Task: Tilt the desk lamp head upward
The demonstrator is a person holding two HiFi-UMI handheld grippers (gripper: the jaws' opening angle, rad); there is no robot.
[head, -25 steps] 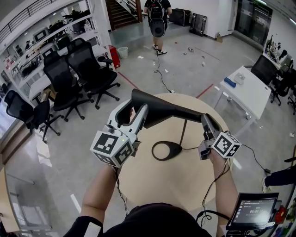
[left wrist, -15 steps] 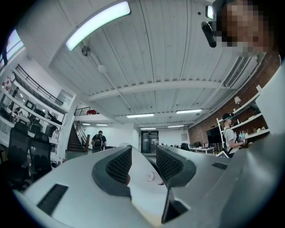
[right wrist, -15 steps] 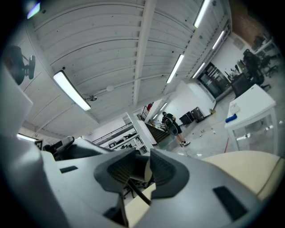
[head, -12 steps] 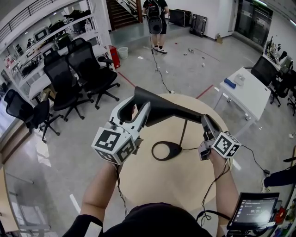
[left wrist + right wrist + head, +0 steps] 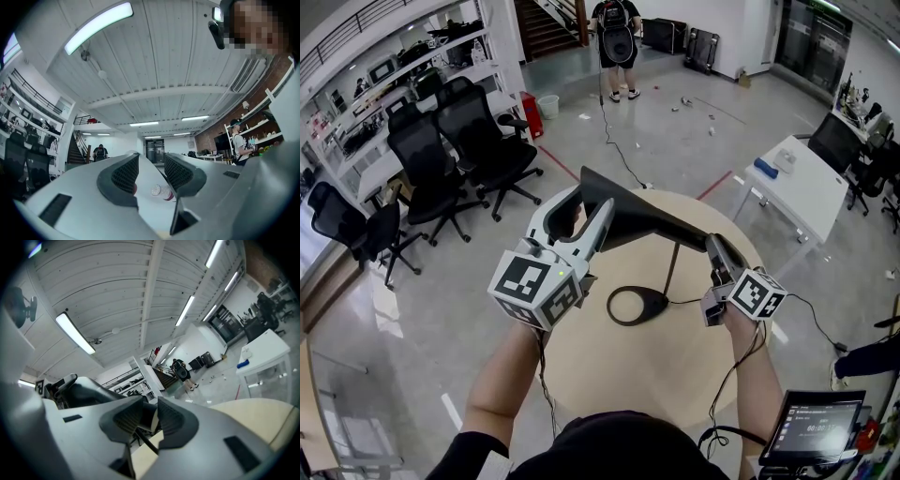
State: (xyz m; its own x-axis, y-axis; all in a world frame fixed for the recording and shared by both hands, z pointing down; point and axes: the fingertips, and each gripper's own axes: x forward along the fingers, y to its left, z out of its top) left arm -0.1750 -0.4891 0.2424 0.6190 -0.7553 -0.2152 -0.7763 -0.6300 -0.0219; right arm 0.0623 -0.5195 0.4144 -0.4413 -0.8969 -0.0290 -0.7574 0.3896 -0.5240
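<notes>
The black desk lamp stands on a round wooden table (image 5: 619, 375), with its ring base (image 5: 639, 305) and thin stem (image 5: 671, 270) at the middle. Its long head (image 5: 652, 223) slopes up toward the left. My left gripper (image 5: 586, 202) is shut on the raised free end of the head; in the left gripper view the head's pale underside (image 5: 147, 190) fills the gap in the left gripper (image 5: 151, 171). My right gripper (image 5: 712, 246) is shut on the head's lower end by the joint. The right gripper view shows the right gripper (image 5: 151, 416) pinching that dark end, with the head (image 5: 89, 392) running away to the left.
Black office chairs (image 5: 459, 141) stand on the floor at the left. A white table (image 5: 811, 183) is at the right, and a screen (image 5: 811, 427) sits by my right arm. A person (image 5: 617, 37) stands far off, with a cable (image 5: 623, 150) trailing across the floor.
My left gripper has risen and moved slightly right with the lamp head's free end, so the head now slopes more steeply upward. The right gripper has stayed in place.
</notes>
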